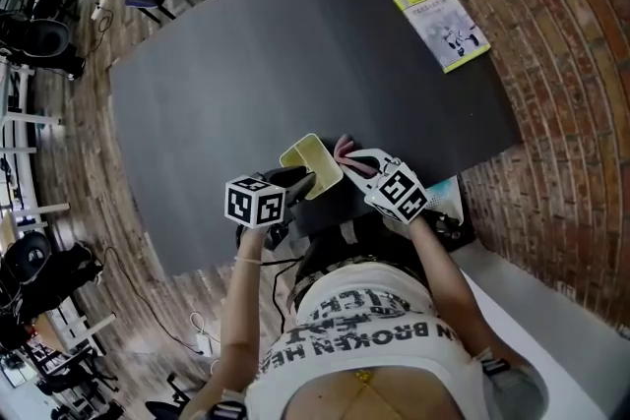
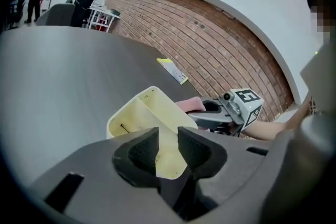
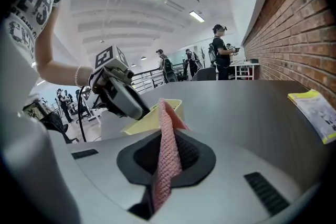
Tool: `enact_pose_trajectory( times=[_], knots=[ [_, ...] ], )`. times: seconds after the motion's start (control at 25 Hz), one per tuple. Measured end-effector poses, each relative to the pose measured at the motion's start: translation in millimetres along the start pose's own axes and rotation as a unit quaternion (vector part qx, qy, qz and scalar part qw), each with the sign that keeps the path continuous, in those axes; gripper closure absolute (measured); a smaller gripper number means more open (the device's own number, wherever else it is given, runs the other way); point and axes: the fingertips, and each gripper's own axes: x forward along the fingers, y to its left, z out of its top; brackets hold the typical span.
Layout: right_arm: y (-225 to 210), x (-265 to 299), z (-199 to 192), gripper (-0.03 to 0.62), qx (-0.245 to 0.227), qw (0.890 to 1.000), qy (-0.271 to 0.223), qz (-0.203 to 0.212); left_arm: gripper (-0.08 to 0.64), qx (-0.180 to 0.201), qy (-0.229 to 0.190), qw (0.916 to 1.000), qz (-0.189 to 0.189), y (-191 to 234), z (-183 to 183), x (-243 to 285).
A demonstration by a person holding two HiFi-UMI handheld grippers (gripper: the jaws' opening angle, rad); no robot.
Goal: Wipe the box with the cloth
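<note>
Box [image 2: 140, 113]: yellow, open-topped, at the near edge of the table [image 1: 246, 64], between the two grippers; it seems tipped so the opening faces the person, likely to expose the inside for wiping; whether its base sits flat I cannot tell

Left gripper [image 2: 168, 136]: jaws spread, the box's near wall in the gap; the pads do not appear to press on it; placed there, I judge, to steady or turn the box while the other side wipes

Right gripper [image 3: 169, 139]: jaws pressed together on the cloth [image 3: 167, 162], pinching it near one end so a loose pink fold stands up beyond the tips; that free fold is the working part

Cloth to box: the fold sits at the box's far rim, just beside or touching it; contact not certain

Step in hand: probably re-gripping the box between wipes

Next move: the left jaws should close on the wall before the cloth pushes, or the light box may slide or tip off the near edge

Booklet [image 1: 442, 25]: far right corner, well apart, not involved
</note>
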Motion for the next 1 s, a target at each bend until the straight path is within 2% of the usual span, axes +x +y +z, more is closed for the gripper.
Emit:
enact_pose_trajectory(
  times=[0.16, 0.32, 0.48, 0.64, 0.88, 1.0],
  knots=[
    [3, -1, 2, 0.575, 0.019, 1.000, -0.013, -0.003, 0.434, 0.008, 0.007, 0.9999, 0.009, 2, 3, -2],
    [13, 3, 5, 0.575, 0.029, 0.999, -0.017, 0.000, 0.430, -0.018, -0.007, 0.9998, -0.002, 3, 13, -3],
    [24, 9, 6, 0.575, 0.037, 0.999, -0.024, 0.002, 0.430, -0.005, 0.017, 0.9990, 0.040, 15, 9, 1],
    [35, 16, 4, 0.575, 0.025, 0.999, -0.020, 0.011, 0.430, 0.012, 0.042, 0.9958, 0.081, 26, 6, 2],
    [10, 13, 4, 0.575, 0.011, 1.000, -0.016, -0.012, 0.431, 0.046, 0.092, 0.9885, 0.111, 28, 6, 5],
    [-5, 20, 5, 0.575, 0.000, 1.000, -0.005, 0.008, 0.431, 0.046, 0.090, 0.9892, 0.107, 27, 7, 5]
  ],
)
